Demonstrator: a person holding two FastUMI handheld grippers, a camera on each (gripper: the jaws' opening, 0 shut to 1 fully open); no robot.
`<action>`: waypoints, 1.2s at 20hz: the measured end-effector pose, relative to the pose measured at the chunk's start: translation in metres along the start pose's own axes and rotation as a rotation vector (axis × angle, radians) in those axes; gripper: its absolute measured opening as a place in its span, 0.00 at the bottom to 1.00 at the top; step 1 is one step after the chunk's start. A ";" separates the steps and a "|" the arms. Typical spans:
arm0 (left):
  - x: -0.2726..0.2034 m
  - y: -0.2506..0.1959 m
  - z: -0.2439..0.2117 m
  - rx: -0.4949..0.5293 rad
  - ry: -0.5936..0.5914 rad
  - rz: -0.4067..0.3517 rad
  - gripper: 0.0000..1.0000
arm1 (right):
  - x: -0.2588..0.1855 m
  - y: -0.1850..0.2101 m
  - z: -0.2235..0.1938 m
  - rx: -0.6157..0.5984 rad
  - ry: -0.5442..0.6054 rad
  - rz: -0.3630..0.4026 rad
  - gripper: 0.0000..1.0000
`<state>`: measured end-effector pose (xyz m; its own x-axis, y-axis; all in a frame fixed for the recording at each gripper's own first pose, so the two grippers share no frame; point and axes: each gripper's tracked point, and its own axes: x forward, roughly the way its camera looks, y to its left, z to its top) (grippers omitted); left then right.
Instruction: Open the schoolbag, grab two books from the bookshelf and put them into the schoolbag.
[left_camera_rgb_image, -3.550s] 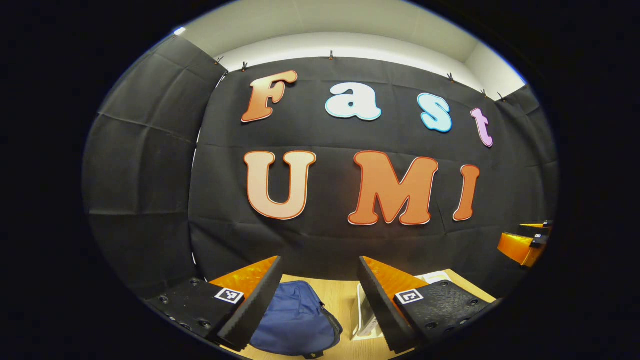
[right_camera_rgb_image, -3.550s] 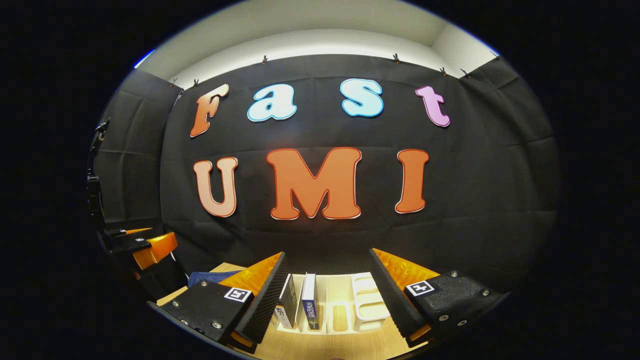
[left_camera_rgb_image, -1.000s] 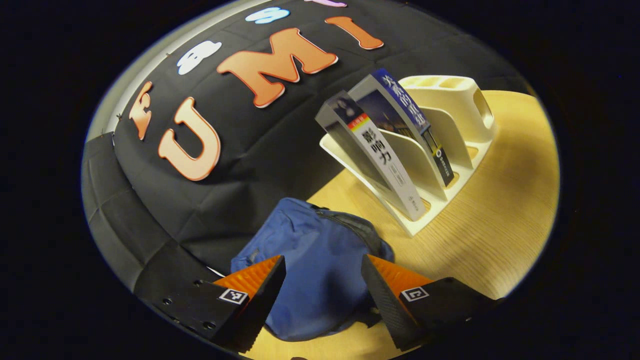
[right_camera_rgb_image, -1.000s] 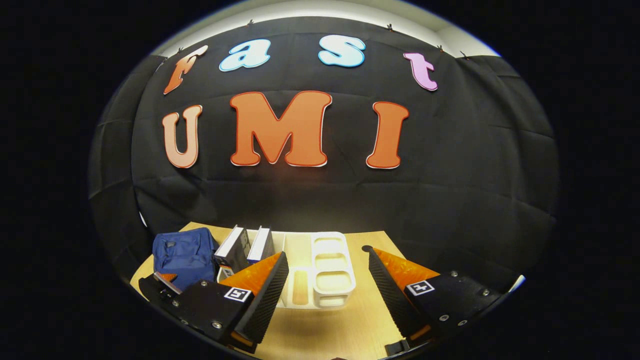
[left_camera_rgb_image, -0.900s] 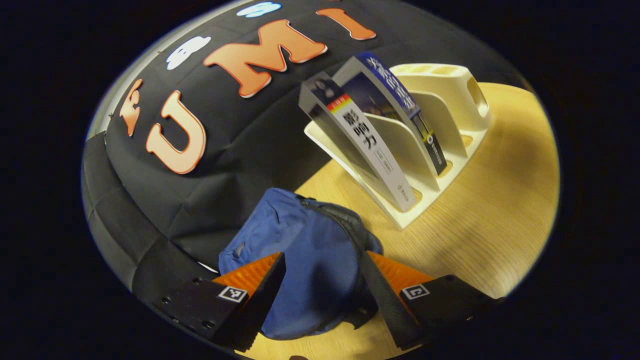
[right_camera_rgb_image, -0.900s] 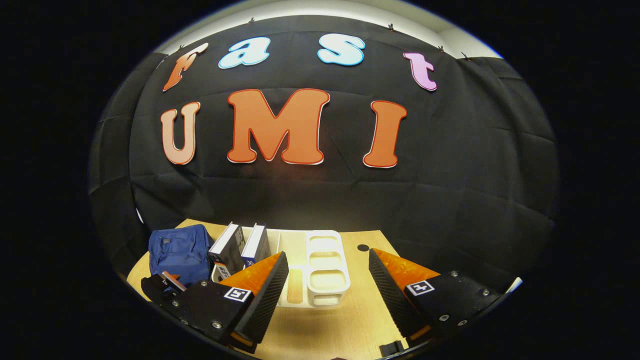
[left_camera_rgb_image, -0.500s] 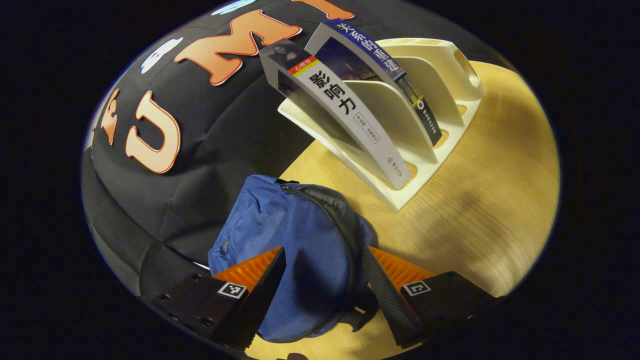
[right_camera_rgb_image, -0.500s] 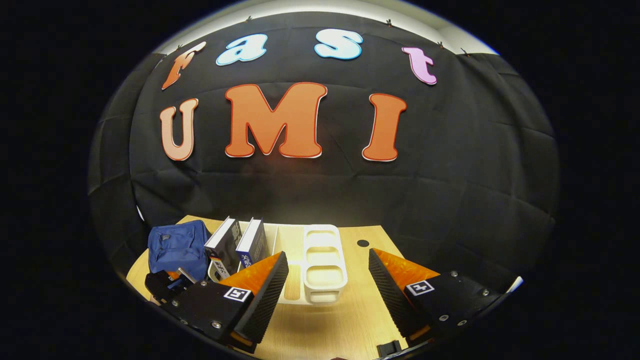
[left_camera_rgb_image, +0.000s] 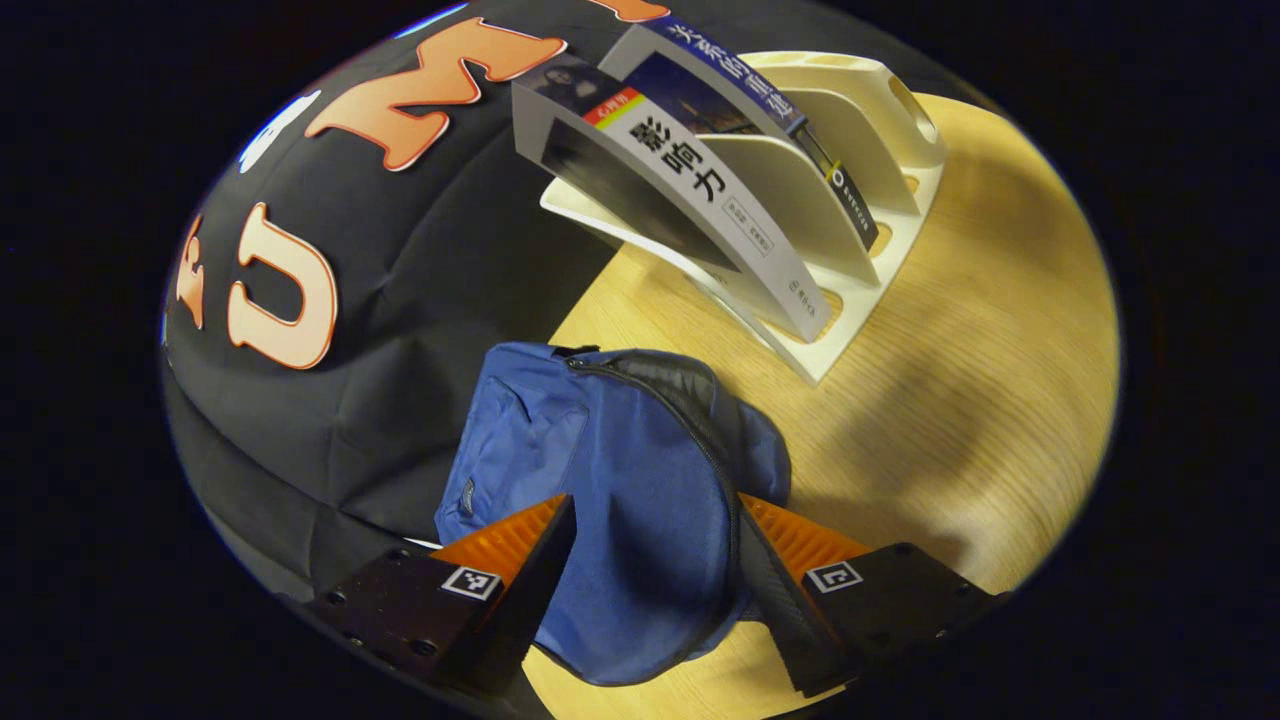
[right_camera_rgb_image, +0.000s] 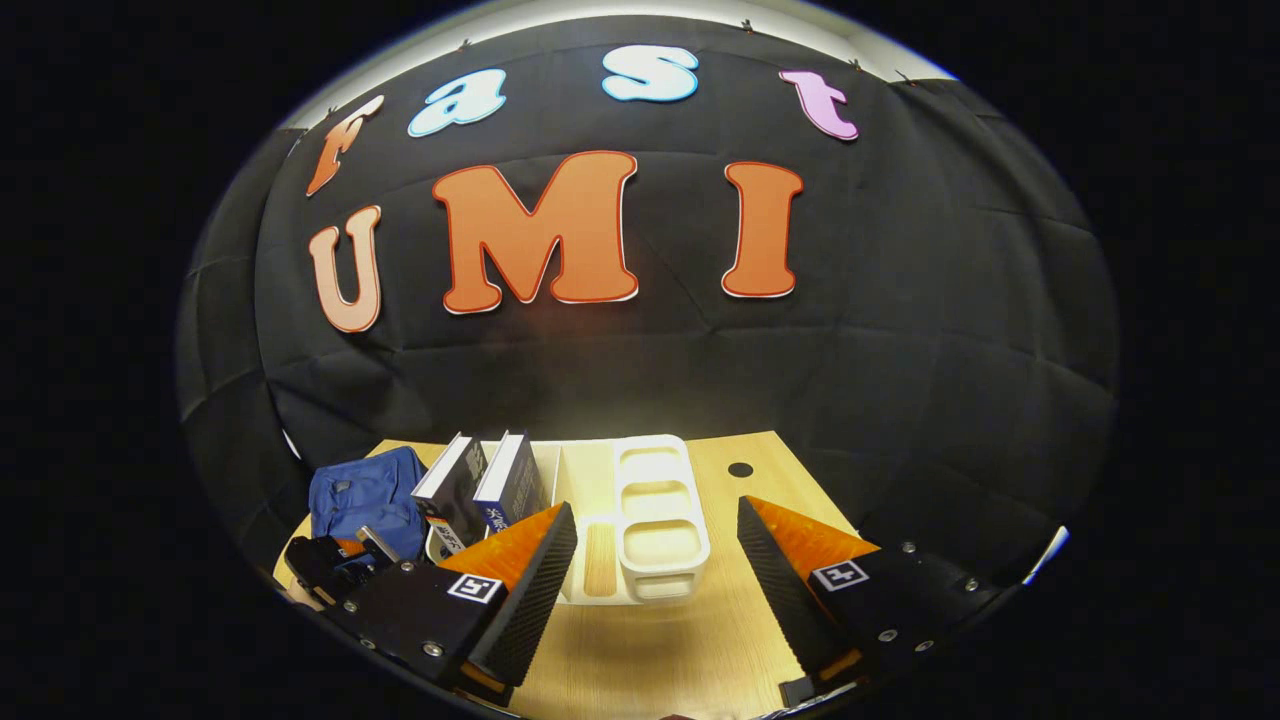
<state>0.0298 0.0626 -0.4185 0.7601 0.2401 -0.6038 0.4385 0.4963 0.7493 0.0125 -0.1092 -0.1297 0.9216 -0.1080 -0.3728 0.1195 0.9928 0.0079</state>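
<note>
Left gripper (left_camera_rgb_image: 655, 590) hangs right over the schoolbag (left_camera_rgb_image: 610, 500), fingers spread wide w/ nothing in them, one on each side of the blue fabric. Looks to me like it's lining up on the zipper (left_camera_rgb_image: 700, 450), which curves along the bag's top edge just ahead of the right-hand finger. Bag is zipped, so opening isn't done yet. Can't tell if the fingers touch the cloth or just float above it.

Bag lies slumped on the table (left_camera_rgb_image: 980, 400), close under the tool and a bit fwd of it. Beyond the bag, up and to the right of the fingers, sits the white bookshelf (left_camera_rgb_image: 880, 190) w/ two books (left_camera_rgb_image: 720, 200) leaning in its slots, spines toward the tool — prob. so they can be pinched by the spine later.

Right gripper (right_camera_rgb_image: 650, 580) waits back from the table, also wide open and empty. Shelf is straight ahead between its fingers, books (right_camera_rgb_image: 480, 480) off to the left of its left finger, bag (right_camera_rgb_image: 365, 495) further left still. Seems parked there, ready for the books once the bag's open.
</note>
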 end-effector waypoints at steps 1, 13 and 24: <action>0.002 -0.005 -0.002 -0.008 0.013 -0.020 0.91 | 0.000 -0.002 0.000 -0.001 -0.002 -0.004 0.97; -0.008 0.012 0.001 0.123 0.107 -0.081 0.04 | 0.011 0.008 0.003 -0.009 -0.009 0.055 0.97; -0.037 0.111 0.044 0.228 0.091 -0.245 0.02 | 0.016 0.052 0.039 0.241 0.006 0.212 0.96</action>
<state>0.0714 0.0718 -0.3012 0.5773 0.2151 -0.7877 0.7066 0.3517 0.6140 0.0476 -0.0614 -0.0994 0.9331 0.1015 -0.3449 0.0093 0.9522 0.3053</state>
